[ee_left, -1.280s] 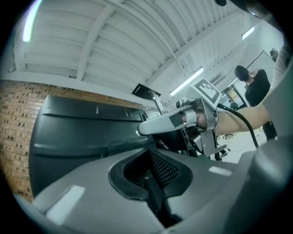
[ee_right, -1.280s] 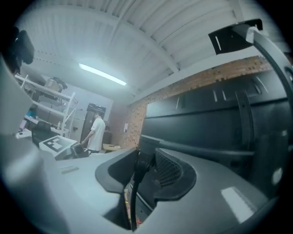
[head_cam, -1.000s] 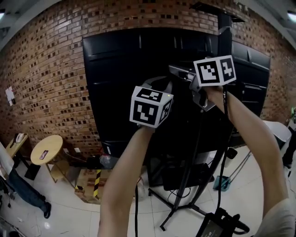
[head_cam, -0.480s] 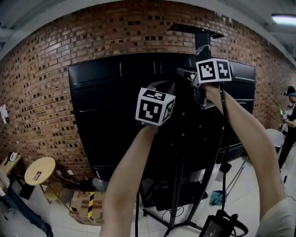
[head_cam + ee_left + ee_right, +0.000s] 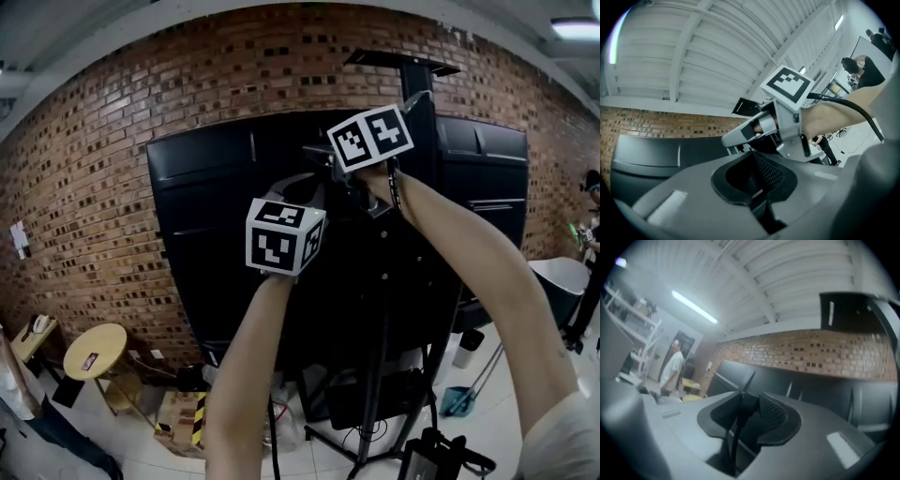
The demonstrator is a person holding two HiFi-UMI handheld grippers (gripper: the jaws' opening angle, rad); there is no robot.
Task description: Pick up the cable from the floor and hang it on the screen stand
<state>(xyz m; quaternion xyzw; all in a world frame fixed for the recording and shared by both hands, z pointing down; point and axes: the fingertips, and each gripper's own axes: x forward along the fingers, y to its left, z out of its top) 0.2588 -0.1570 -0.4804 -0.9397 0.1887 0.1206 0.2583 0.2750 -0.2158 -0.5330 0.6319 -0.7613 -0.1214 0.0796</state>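
Observation:
A large black screen stands on a black stand with a tall pole and floor legs. Both grippers are raised in front of the screen's upper part. My right gripper, under its marker cube, is shut on a thin black cable. That cable runs back along the right forearm and down to a black power brick near the floor. My left gripper, lower and to the left, looks shut on a dark strand of the cable, which hangs below the left arm.
A brick wall backs the screen. A round wooden stool and a taped cardboard box sit at lower left. A white round table and a person are at the right edge. Another person stands far off.
Both grippers have risen in front of the screen. The right gripper has shifted left, toward the screen's top edge, with the cable still in it. The left cube now sits lower left of it.

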